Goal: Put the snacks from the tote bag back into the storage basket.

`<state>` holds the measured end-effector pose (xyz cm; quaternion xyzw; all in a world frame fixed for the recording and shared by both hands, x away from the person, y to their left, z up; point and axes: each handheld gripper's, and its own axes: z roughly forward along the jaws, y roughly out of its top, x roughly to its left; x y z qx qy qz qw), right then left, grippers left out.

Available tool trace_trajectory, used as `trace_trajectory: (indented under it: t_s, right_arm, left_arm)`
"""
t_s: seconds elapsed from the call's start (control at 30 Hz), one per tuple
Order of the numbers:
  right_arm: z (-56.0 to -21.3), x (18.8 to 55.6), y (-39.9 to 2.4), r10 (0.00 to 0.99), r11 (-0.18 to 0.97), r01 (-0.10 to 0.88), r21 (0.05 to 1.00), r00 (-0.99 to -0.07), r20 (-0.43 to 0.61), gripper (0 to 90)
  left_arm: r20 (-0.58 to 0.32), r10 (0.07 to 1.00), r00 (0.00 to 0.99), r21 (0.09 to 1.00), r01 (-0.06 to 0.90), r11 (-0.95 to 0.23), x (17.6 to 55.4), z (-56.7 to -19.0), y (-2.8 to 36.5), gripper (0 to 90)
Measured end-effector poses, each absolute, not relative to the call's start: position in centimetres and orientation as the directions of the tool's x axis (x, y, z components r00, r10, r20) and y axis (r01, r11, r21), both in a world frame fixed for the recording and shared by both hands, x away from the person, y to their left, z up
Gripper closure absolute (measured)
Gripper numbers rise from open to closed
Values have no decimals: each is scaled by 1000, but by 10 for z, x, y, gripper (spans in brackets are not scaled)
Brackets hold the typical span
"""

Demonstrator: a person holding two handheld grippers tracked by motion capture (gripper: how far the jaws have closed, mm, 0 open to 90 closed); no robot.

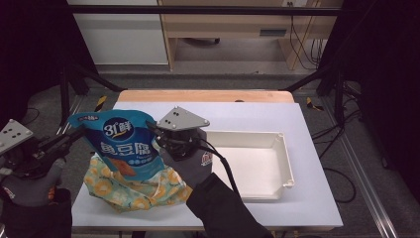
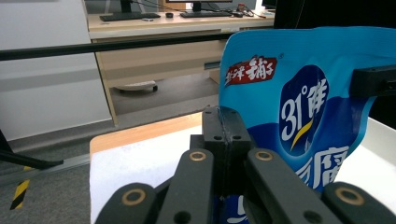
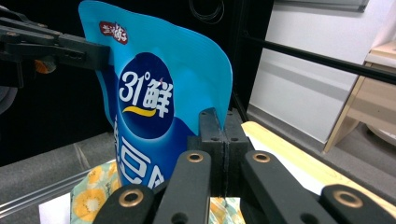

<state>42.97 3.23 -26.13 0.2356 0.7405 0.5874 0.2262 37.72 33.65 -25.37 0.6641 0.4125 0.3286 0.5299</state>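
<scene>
I have the blue snack bag (image 1: 124, 144) hanging upright between my two claws, above the bench's near left corner. Its front reads "31° 鲜" in white on a dark blue oval, with a small red label at the top corner and large white characters "鱼豆腐" below. My left claw (image 2: 223, 122) is clamped on one side edge of the bag, my right claw (image 3: 219, 127) on the other, jaws pressed together on the film. Under the bag lies a floral cloth bag (image 1: 130, 188), yellow flowers on pale green, touching the near edge. To the right sits a white tray (image 1: 287, 161), well apart from the bag. Beyond the far edge stand a wooden desk (image 1: 218, 22) and a black rail.
</scene>
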Motion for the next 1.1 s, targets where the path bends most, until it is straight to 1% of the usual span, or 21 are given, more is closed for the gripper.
trace_trajectory:
  t_s: [0.43, 1.1]
  right_arm:
    - [-243, 423, 27, 608, 204, 58, 977, -790, -80, 900]
    - [-234, 418, -4, 630, 192, 51, 980, -772, -83, 900]
  left_arm:
    - [5, 891, 454, 981, 170, -92, 370, -239, 332, 900]
    - [16, 868, 496, 983, 150, -103, 372, -232, 304, 900]
